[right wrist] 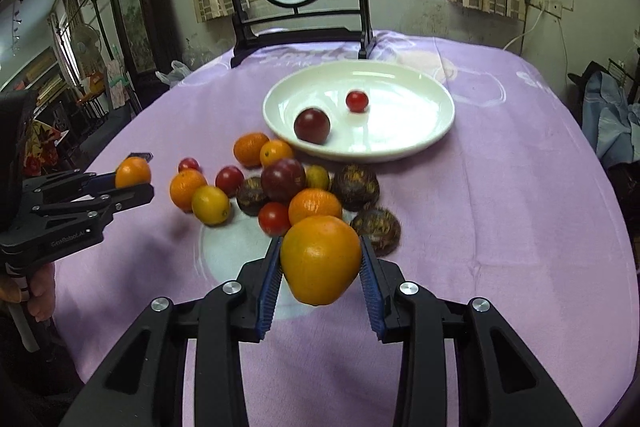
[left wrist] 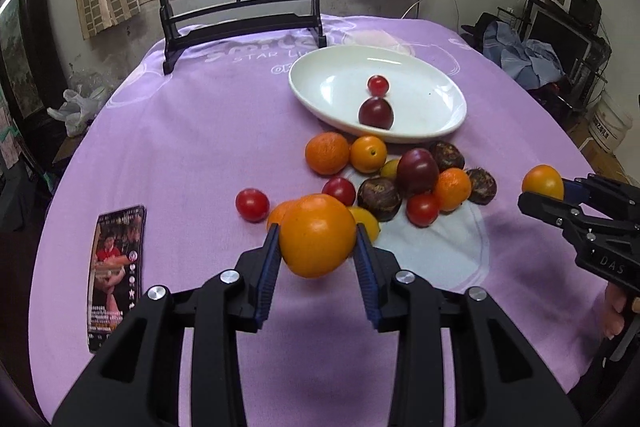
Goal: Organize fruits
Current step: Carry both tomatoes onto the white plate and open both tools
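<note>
My left gripper (left wrist: 316, 239) is shut on an orange fruit (left wrist: 316, 241), held above the purple cloth in front of the fruit pile (left wrist: 400, 179). My right gripper (right wrist: 320, 255) is shut on another orange fruit (right wrist: 320, 259), also above the cloth near the pile (right wrist: 288, 183). Each gripper shows in the other's view with its fruit: the right (left wrist: 560, 193) and the left (right wrist: 140, 183). A white oval plate (left wrist: 436, 75) behind the pile holds a dark plum (left wrist: 375, 113) and a cherry tomato (left wrist: 378, 85); the plate also shows in the right wrist view (right wrist: 420, 91).
A phone (left wrist: 116, 275) lies on the cloth at the left. A black-framed round painted screen (left wrist: 240, 15) stands at the table's far edge. Room clutter and furniture surround the table.
</note>
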Demonstrator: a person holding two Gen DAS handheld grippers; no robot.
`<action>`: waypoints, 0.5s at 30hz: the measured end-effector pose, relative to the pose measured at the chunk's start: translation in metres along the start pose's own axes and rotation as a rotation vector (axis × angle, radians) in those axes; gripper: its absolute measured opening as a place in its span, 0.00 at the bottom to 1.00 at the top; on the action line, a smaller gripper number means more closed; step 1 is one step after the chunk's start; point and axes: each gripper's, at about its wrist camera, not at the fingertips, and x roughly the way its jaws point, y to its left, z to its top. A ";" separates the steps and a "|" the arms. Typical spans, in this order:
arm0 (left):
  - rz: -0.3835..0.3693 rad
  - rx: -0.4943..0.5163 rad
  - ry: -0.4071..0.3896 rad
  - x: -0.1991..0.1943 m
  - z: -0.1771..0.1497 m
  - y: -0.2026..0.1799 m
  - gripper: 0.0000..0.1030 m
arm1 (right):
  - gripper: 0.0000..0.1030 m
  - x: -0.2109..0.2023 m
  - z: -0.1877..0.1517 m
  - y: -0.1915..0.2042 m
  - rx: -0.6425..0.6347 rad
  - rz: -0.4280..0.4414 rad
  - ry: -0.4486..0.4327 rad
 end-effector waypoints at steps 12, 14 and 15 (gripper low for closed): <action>-0.005 -0.004 -0.005 0.060 0.106 -0.019 0.34 | 0.36 0.031 0.069 -0.021 -0.022 -0.044 -0.055; 0.000 -0.008 0.012 0.076 0.117 -0.021 0.34 | 0.36 0.046 0.077 -0.028 -0.014 -0.052 -0.037; 0.000 -0.008 0.023 0.085 0.123 -0.023 0.34 | 0.36 0.056 0.080 -0.031 -0.013 -0.060 -0.026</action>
